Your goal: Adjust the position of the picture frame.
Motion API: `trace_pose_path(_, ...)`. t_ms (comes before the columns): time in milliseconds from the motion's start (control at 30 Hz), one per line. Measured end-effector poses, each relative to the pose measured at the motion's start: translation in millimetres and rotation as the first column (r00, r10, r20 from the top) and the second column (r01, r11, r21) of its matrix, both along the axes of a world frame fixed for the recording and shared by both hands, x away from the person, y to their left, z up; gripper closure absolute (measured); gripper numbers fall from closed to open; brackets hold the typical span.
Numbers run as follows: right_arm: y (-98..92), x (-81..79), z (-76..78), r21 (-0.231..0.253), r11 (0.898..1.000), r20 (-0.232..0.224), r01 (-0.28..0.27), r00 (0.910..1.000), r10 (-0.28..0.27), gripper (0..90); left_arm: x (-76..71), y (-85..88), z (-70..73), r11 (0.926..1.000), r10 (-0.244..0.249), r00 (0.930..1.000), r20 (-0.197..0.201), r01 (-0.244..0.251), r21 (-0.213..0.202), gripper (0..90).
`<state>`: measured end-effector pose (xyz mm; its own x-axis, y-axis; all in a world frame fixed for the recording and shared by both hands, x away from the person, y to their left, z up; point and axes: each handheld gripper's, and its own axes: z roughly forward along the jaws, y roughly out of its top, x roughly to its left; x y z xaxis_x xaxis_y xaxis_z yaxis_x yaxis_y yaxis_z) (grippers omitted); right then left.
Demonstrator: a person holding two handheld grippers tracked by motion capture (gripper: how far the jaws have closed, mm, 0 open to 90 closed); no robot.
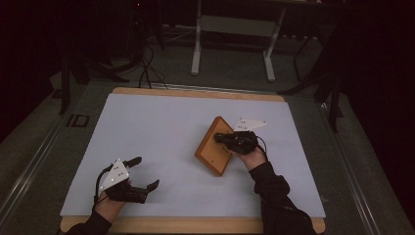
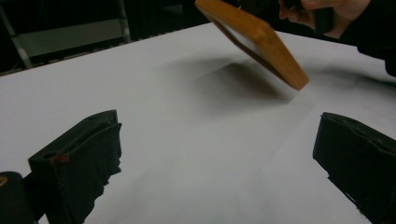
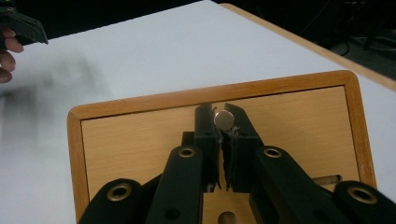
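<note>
A flat wooden board (image 1: 209, 149) with a raised rim lies right of the table's middle. A small round metal knob (image 3: 224, 120) stands on its face, and my right gripper (image 3: 223, 114) is shut on that knob, the two pads pinching it from both sides. From the left gripper view the board (image 2: 261, 39) hangs tilted, its far end raised. Its near corner is low over the white sheet; I cannot tell whether it touches. My right gripper (image 1: 219, 137) reaches onto the board from the right. My left gripper (image 1: 147, 172) rests at the front left, open and holding nothing (image 2: 217, 140).
A white sheet (image 1: 161, 132) covers the wooden table (image 1: 195, 92). Behind the table stands a white desk frame (image 1: 235, 29), with cables (image 1: 147, 68) on the dark floor. Dark stands flank both sides. Part of the other hand's gripper (image 3: 23, 25) shows at the right gripper view's top left.
</note>
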<state>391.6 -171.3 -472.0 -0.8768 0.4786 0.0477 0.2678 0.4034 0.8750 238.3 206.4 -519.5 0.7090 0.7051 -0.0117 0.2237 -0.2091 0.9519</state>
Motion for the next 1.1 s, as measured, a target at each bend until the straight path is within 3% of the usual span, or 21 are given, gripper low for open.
trace_pose_path(367,28.0,8.0,-19.0,-0.020,1.000,-0.028,-0.021,0.9994,0.020,85.3,0.0,0.5,-0.4,1.0000,-0.007,1.0000,-0.002,0.007,0.002,1.4)
trace_pose_path(767,48.0,16.3,-30.8,-0.024,1.000,-0.037,0.013,0.9992,-0.014,85.3,-0.5,0.3,-0.6,0.9999,-0.013,0.9999,-0.003,0.013,0.004,1.4)
trace_pose_path(1100,70.0,20.7,-45.8,-0.089,0.996,-0.053,0.000,0.9986,-0.005,85.3,-0.7,0.6,-0.5,0.9999,-0.016,0.9999,-0.003,0.016,0.005,1.4)
